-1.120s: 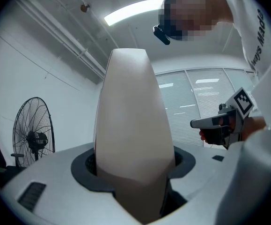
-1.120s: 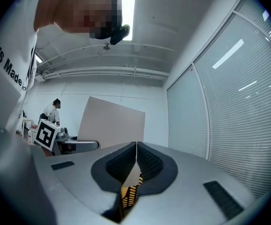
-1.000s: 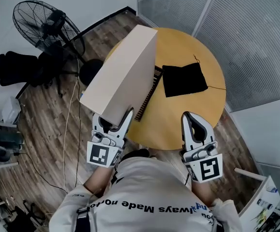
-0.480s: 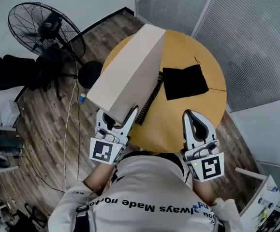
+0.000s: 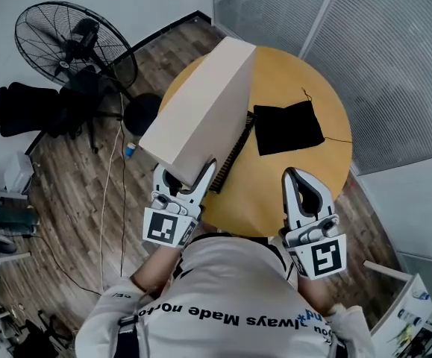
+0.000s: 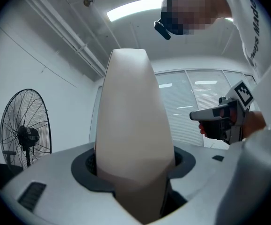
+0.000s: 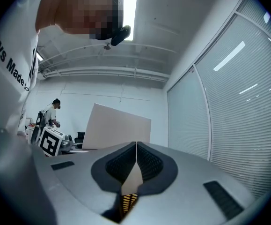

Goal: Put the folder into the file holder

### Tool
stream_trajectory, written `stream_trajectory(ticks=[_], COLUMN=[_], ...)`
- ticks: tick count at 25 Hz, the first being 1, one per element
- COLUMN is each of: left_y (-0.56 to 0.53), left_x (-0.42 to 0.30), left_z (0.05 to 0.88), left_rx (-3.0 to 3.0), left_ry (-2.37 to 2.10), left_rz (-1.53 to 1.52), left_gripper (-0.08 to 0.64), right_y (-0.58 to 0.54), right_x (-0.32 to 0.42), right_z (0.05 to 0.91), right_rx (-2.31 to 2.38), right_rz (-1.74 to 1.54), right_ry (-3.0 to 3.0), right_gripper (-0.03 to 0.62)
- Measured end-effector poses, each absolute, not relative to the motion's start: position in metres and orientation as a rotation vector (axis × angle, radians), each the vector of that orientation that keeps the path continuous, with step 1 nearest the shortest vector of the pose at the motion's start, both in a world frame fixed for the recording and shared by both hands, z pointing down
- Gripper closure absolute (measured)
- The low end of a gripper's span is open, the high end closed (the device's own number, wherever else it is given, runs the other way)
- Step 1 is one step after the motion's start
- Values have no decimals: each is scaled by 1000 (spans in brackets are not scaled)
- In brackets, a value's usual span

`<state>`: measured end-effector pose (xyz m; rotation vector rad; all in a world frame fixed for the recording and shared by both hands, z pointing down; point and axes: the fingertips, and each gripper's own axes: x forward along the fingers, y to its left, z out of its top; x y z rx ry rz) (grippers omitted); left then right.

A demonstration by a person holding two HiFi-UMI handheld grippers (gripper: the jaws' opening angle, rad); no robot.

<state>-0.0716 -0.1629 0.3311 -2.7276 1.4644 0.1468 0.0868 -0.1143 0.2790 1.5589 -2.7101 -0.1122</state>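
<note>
1. folder [image 5: 201, 114]: broad beige box type, tilted in the air just left of the file holder [image 5: 229, 157], not yet in it. judged stiff, smooth, light but bulky.
2. left gripper [image 5: 187, 176]: jaws spread wide, pinching the folder's near end. best hold judged there, across the spine.
3. right gripper [image 5: 303, 177]: jaws pressed together, empty, right of the file holder.

The folder [image 5: 201, 121] looks like matt beige card, perhaps plastic; the round table [image 5: 275, 73] is smooth wood, the black cloth [image 5: 288, 127] matt.

File holder [image 5: 229, 160] mostly hidden behind folder [image 5: 201, 118]; seemingly slatted rack, only edge showing.
</note>
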Motion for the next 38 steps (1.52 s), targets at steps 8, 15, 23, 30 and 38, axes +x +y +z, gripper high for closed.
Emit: stream_trajectory(ticks=[8,15,23,30,38], left_y=[-171,-175,-180,-183,-179], left_x=[-62,-55,-48,-43,-40], left_z=[345,356,373,375,383], left_rx=[-2716,-2708,-2712,-2702,-2678], left_ry=[1456,1453,1462,1432,1470], left_rz=[141,154,154,186,259], left_gripper=[265,265,265,265,265], right_y=[-119,-123,-128,-132,-130], right_x=[93,96,99,93,90], right_z=[281,283,286,284,285], right_rx=[1565,1575,1582,1579,1576], right_rz=[-106,-100,-93,-101,-107], right_ry=[-2710,-2716,-2711,-2710,-2707], right_gripper=[561,561,561,561,561])
